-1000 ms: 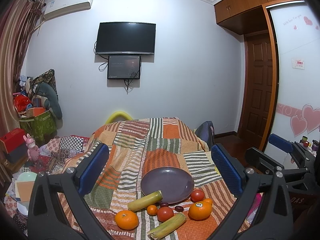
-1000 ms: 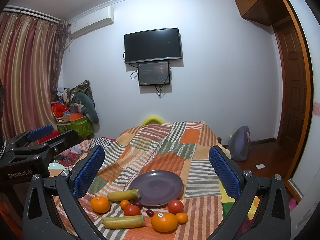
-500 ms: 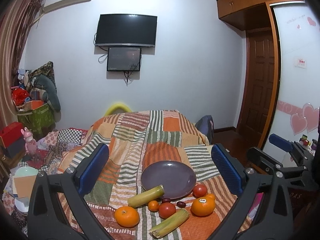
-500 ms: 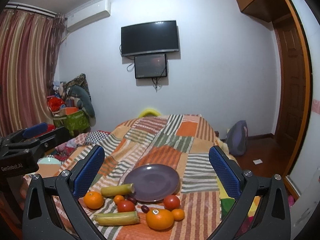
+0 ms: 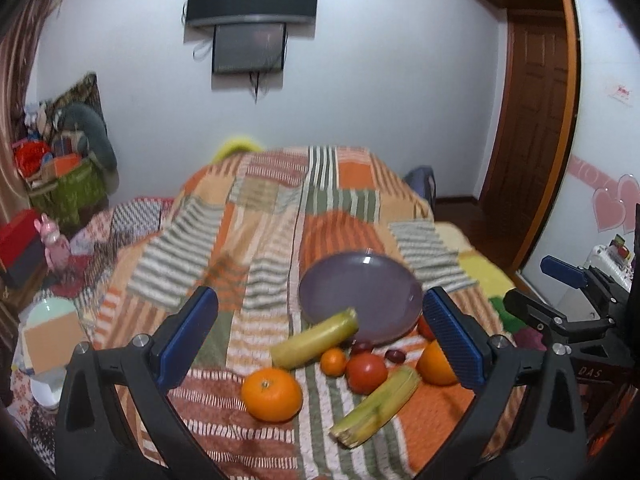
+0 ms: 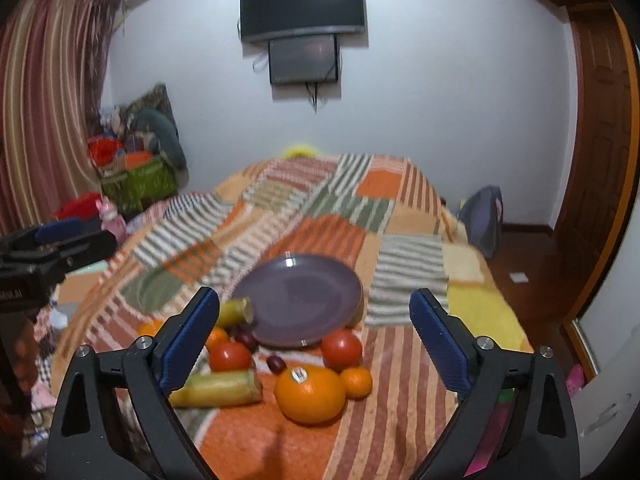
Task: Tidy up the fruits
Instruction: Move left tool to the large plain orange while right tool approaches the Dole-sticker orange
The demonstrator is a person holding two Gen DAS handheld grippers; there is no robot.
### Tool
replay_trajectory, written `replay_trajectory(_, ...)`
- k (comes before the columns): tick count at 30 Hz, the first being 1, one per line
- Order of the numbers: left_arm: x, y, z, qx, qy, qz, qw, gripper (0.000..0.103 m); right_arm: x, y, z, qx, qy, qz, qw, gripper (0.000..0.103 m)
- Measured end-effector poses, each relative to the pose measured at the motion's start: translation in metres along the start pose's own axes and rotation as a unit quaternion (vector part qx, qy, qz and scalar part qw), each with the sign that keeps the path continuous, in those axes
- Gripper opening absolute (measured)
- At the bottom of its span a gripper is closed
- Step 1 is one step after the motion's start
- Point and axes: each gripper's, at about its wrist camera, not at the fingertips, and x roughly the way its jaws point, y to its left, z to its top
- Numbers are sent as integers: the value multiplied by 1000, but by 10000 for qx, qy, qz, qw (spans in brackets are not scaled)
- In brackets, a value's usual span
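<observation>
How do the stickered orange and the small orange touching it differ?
The stickered orange is clearly larger than the small orange. It carries a label on top; the small one shows none. It lies nearer the camera; the small one sits on its right. Both rest on the blanket, off the plate.

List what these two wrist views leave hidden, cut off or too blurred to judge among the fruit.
- Right wrist view: large orange at left, mostly hidden behind the left finger of the right tongs.
- Left wrist view: red tomato by the round purple plate, tomato mostly hidden behind these tongs' right finger.
- Sticker on the large orange: print too blurred to read.
</observation>
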Motion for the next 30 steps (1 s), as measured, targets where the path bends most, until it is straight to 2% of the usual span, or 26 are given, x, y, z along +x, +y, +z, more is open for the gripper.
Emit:
replay_trajectory(8, 47, 30, -30, -317, 867, 17, 9957, 103, 31, -10, -23, -20, 869, 70, 9962, 90)
replay_trajectory(13, 74, 43, -52, -314, 1316, 133, 9907, 103, 47, -13, -36, 78, 1315, 164, 9912, 84)
replay_trajectory(17, 85, 54, -67, -495, 1519, 120, 9871, 101, 56, -17, -42, 278, 1591, 312, 9864, 80)
replay_trajectory(21, 97, 59, -79, -671, 1811, 44, 9812, 88, 66, -15, -49, 394, 1827, 414, 9815, 79)
replay_trajectory(30, 119, 61, -90, -783, 2165, -123, 9731, 88, 82, -18, -57, 580, 2153, 574, 9731, 79)
